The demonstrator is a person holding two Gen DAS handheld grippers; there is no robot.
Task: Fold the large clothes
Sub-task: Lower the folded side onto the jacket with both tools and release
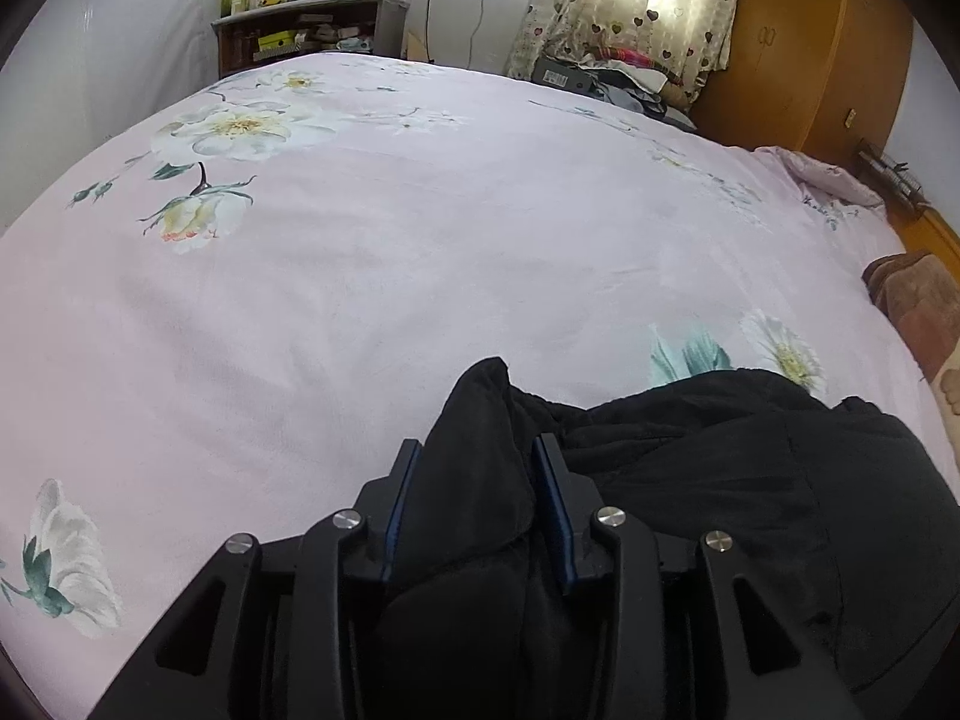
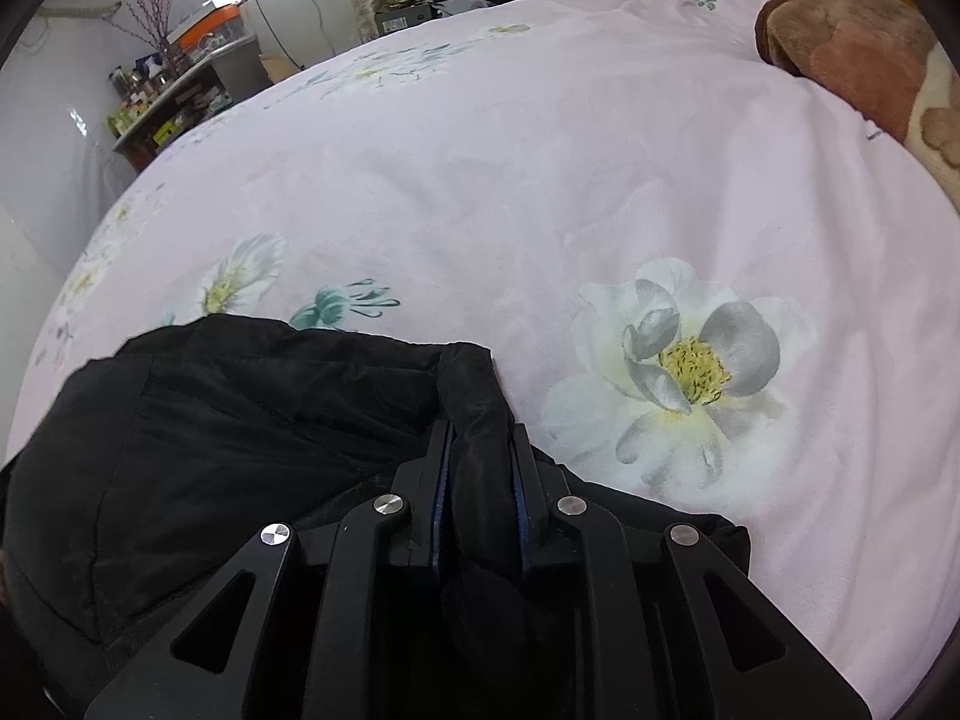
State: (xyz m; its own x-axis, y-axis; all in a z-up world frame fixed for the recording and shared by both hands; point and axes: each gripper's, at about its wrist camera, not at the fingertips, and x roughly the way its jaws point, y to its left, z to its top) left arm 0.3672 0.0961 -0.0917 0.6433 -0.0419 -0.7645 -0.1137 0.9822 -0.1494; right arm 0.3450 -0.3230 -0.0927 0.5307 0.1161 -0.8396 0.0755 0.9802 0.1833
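One black padded garment (image 1: 720,480), probably a jacket, is seen lying on the near edge of a bed covered by a pink floral sheet (image 1: 420,240). In the left wrist view it fills the lower frame from 6 o'clock round to 4 o'clock; in the right wrist view it spreads from 6 o'clock to 9 o'clock.

A thick bunched fold of the garment is clamped by the left gripper (image 1: 477,450), its blue-edged pads pressed against the cloth on both sides. A narrower rolled edge is pinched by the right gripper (image 2: 480,438), with the jaws drawn close together around it. Both grips appear to be set at opposite ends of the same edge.

Several risks can be judged from here. The left bite is bulky, so several layers may be caught together and the fold may be carried over crooked. The right bite is thin and the fabric looks slick, so the edge could be pulled out of the jaws when the garment is lifted. If the two grippers are raised unevenly, the padding could sag and bunch between them.

Counted: one garment, two grippers, one brown blanket (image 2: 852,42) at 1 o'clock in the right view, one cluttered shelf unit (image 1: 300,30) at 11 o'clock in the left view, and one heart-patterned curtain (image 1: 636,6).
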